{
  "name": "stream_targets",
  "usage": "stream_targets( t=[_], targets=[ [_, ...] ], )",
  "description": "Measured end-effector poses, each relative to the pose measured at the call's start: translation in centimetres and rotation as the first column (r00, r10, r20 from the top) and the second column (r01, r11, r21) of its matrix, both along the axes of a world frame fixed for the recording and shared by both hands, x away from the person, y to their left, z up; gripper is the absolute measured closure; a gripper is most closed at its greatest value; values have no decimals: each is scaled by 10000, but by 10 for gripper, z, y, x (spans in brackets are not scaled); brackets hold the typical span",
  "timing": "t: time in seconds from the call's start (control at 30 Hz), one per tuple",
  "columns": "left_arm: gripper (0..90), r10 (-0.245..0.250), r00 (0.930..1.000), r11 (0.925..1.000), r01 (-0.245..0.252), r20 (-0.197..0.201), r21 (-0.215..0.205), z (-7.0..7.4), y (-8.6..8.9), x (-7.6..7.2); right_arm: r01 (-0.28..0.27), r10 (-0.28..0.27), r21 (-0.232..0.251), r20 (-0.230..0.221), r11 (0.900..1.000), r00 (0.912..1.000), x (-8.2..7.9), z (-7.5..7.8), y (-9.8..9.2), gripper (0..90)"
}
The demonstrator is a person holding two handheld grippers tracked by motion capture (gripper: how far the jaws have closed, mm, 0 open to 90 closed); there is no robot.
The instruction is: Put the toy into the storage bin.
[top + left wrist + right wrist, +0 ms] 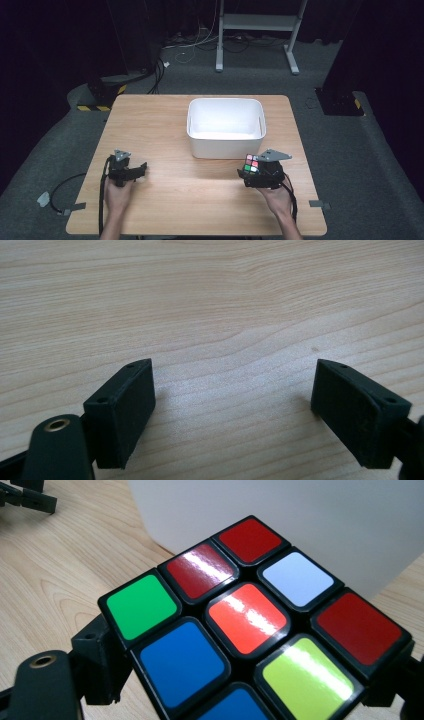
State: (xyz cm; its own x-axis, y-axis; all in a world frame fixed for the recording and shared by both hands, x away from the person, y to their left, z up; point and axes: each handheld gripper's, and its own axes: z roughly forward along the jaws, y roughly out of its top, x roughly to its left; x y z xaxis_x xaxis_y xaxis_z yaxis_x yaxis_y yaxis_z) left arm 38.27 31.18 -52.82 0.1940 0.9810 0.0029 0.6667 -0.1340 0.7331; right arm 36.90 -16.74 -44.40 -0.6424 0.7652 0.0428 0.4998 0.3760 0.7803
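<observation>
Pale wood grain runs across the table (200,200), and at its near edge the person's two hands come in, each holding a black gripper. At about seven o'clock from the table's middle sits the left gripper (142,167), low over the bare wood; in the left gripper view its jaws stand wide apart with nothing between them but the tabletop. At about four o'clock the right gripper (248,172) is clamped on a puzzle cube (251,164), its jaws pressed on two opposite sides of it. In the right gripper view the cube (240,625) shows a face of green, red, white, orange, blue and yellow-green stickers in black frames, tilted up toward the camera. Just beyond the cube, at twelve o'clock from the table's middle, stands a white bin (200,145); its near wall (310,525) rises close behind the cube. Farther off lies grey carpet (250,80) with loose cables and a white metal stand (257,22).
</observation>
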Motion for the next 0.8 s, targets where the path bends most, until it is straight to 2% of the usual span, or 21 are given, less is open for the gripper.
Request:
stream_targets(
  t=[0.1, 0.23, 0.37, 0.5, 0.67, 0.8],
  targets=[
    [179, 2, 10000, 10000, -2, 3, -2, 0, 0, 0, 53, -53, 177, 1, 9998, 10000, 1, 5, -3, 149],
    [180, 14, 10000, 10000, -14, 5, -7, 0, 0, 0, 61, -61, 165, 5, 9998, 10000, 1, 8, -4, 149],
    [180, 35, 10000, 10000, -35, 24, -43, 0, 0, 0, -3, 3, 46, -87, 10000, 10000, 2, 8, -4, 149],
    [180, 27, 10000, 10000, -27, 16, -33, 0, 0, 0, 5, -5, -14, 103, 10000, 9999, 1, 15, -6, 149],
    [179, 7, 10000, 10000, -7, 19, -26, 0, 0, 0, -63, 65, -156, 113, 9999, 9999, 3, 18, -6, 149],
    [179, 14, 10000, 10000, -14, 25, -32, 0, 0, 0, -203, 202, -231, -25, 9995, 9998, 5, 19, -4, 149]
  ],
)
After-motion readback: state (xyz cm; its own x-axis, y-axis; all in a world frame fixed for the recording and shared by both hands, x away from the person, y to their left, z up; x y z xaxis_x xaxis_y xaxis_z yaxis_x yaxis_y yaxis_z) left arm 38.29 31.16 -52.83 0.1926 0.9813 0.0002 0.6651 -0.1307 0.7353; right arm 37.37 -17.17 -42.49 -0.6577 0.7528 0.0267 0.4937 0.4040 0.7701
